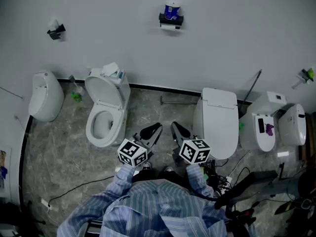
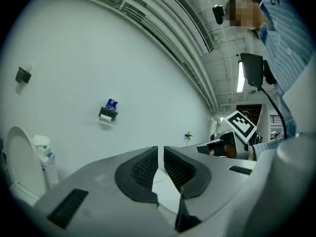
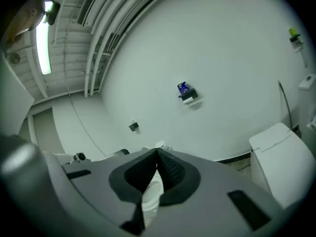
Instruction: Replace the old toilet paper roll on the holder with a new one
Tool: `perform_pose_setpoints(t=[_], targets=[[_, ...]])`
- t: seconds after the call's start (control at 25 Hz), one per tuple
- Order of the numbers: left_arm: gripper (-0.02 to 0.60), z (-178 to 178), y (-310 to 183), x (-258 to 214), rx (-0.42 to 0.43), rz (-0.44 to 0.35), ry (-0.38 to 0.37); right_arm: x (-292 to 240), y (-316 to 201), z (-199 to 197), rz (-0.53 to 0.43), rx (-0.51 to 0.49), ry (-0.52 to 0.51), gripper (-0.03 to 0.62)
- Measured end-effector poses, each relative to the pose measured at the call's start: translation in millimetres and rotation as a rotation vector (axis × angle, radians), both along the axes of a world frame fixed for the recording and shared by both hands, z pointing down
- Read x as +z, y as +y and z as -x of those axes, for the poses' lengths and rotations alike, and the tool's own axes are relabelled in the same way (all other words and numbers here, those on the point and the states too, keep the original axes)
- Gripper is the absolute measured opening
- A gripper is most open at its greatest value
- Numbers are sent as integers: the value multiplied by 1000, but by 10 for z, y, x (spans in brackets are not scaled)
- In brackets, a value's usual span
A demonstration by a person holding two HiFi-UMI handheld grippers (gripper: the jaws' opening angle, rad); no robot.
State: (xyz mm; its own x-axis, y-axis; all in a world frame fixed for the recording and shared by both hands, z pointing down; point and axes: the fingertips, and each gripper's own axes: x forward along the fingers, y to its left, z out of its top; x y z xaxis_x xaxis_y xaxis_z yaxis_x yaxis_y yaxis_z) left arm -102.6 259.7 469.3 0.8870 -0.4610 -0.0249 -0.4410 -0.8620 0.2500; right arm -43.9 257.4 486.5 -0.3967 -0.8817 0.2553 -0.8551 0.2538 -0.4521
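Note:
A black wall holder (image 1: 171, 19) hangs high on the white wall, with a white paper roll (image 1: 169, 27) under its shelf and a blue wrapped item (image 1: 172, 10) standing on top. The same holder (image 2: 108, 114) (image 3: 188, 96) is small and distant in both gripper views. My left gripper (image 1: 156, 128) and right gripper (image 1: 176, 127) are held side by side in front of the person's body, far from the wall. The left gripper (image 2: 160, 150) and the right gripper (image 3: 157, 152) are both shut, with nothing between their pads.
An open-lidded toilet (image 1: 103, 117) stands ahead left, with bottles on its tank (image 1: 111, 72). A closed toilet (image 1: 216, 120) stands ahead right. More fixtures line both sides (image 1: 45, 95) (image 1: 266, 127). A second holder (image 1: 56, 31) is on the wall at left. Cables cross the floor (image 1: 74, 189).

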Motion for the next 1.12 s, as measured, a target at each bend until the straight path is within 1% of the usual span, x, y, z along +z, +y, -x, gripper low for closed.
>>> perform_pose_setpoints(t=[0.52,0.72,0.88,1.04,1.12], targets=[[37,-35,57,36,-25,26,0,81,66,-52,20,-22,-15,6],[37,-84,28,32,-38,33,1,40,66,-112,5,-27,-95,6],[37,-174,19,42,-43,38,5,74,77,-211,9,-32,-86,6],[37,-343,38,50,-51,34,13,128,97,-394,16,-32,-85,6],[37,-414,17,89,-53,26,-8,183,84,-496,25,-28,-67,6]])
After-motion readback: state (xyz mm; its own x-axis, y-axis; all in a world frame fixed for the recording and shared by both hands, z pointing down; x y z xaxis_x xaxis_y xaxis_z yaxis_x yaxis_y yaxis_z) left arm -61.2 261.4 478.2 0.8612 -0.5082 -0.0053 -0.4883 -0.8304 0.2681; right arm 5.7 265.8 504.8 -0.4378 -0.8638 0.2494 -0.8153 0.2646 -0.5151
